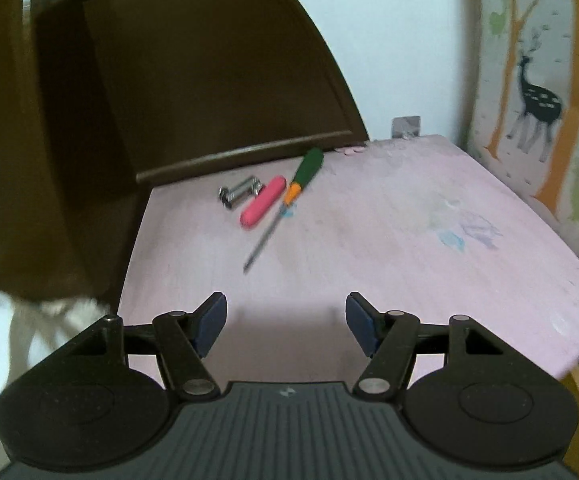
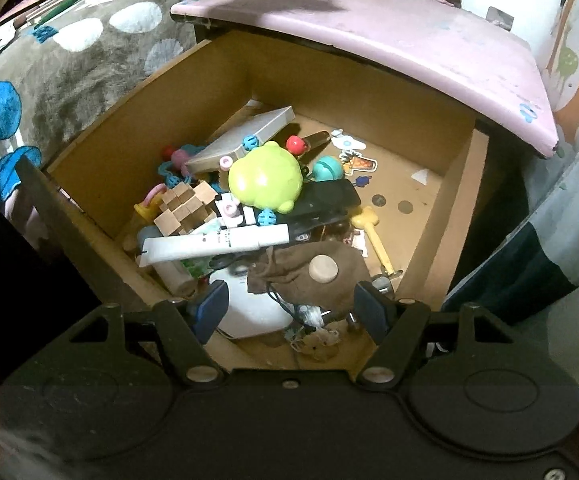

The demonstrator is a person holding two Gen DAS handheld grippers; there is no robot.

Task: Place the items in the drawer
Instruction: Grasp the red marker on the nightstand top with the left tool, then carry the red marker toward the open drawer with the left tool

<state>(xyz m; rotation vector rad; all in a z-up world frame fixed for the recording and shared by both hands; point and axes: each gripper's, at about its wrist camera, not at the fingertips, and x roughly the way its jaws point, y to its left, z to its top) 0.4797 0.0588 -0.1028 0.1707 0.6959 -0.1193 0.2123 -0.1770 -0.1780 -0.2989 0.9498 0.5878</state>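
From the left wrist, the left gripper (image 1: 286, 322) hangs with its jaws spread wide and nothing between them, low over a pale pink tabletop (image 1: 389, 240) of worn, scuffed grain. Well ahead and slightly left lie a green-handled screwdriver (image 1: 289, 200), a smooth pink oblong case (image 1: 262, 206) and shiny metal bolts (image 1: 239, 194), close together beside a dark brown cabinet (image 1: 169, 80).

From the right wrist, the right gripper (image 2: 293, 312) is likewise spread and empty above the pulled-out drawer (image 2: 459, 200), brown fibreboard, cluttered: a glossy green frog toy (image 2: 267, 178), wooden block puzzle (image 2: 187, 210), white tube (image 2: 217, 242), brown cloth pouch (image 2: 309, 272).
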